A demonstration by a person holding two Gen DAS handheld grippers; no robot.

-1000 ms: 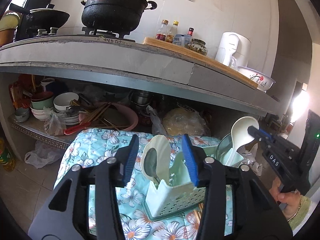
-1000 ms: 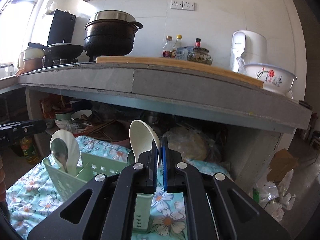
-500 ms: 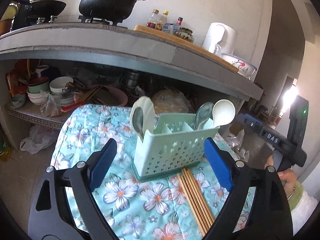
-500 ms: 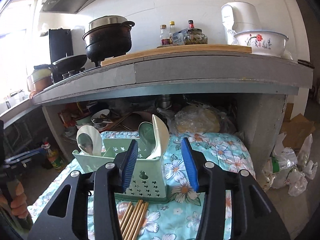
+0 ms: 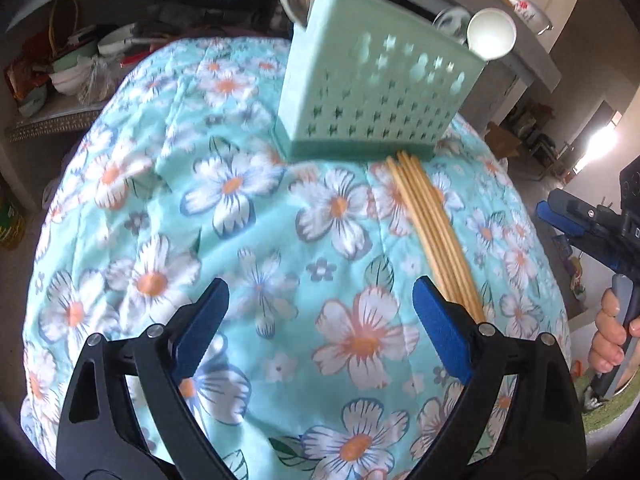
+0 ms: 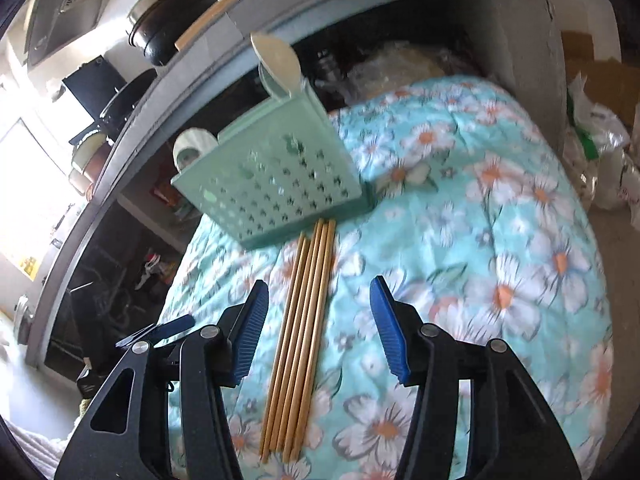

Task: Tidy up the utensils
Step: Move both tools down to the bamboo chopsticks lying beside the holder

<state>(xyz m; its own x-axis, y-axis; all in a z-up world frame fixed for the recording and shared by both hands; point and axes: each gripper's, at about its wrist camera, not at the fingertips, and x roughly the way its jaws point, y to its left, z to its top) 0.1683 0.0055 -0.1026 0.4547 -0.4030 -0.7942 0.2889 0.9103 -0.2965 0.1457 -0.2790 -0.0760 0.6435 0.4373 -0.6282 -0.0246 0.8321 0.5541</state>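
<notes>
On my left I have the left gripper [image 5: 320, 320] tipped down over the floral cloth [image 5: 248, 240], its jaws wide and still opening with only fabric between them. Just right of its right finger [image 5: 440, 332] lies the bundle of wooden chopsticks [image 5: 432, 232], flat on the cloth, the far tips touching or nearly touching the base of the green utensil caddy [image 5: 372, 92], which stands upright with spoons [image 5: 490, 36] poking out of both ends. Further right, my right gripper [image 6: 318, 328] points down at the same chopsticks [image 6: 304, 320]; its jaws are apart and opening, and the bundle lies between them, nearer the left finger [image 6: 250, 336], with neither pad pressing on it.
</notes>
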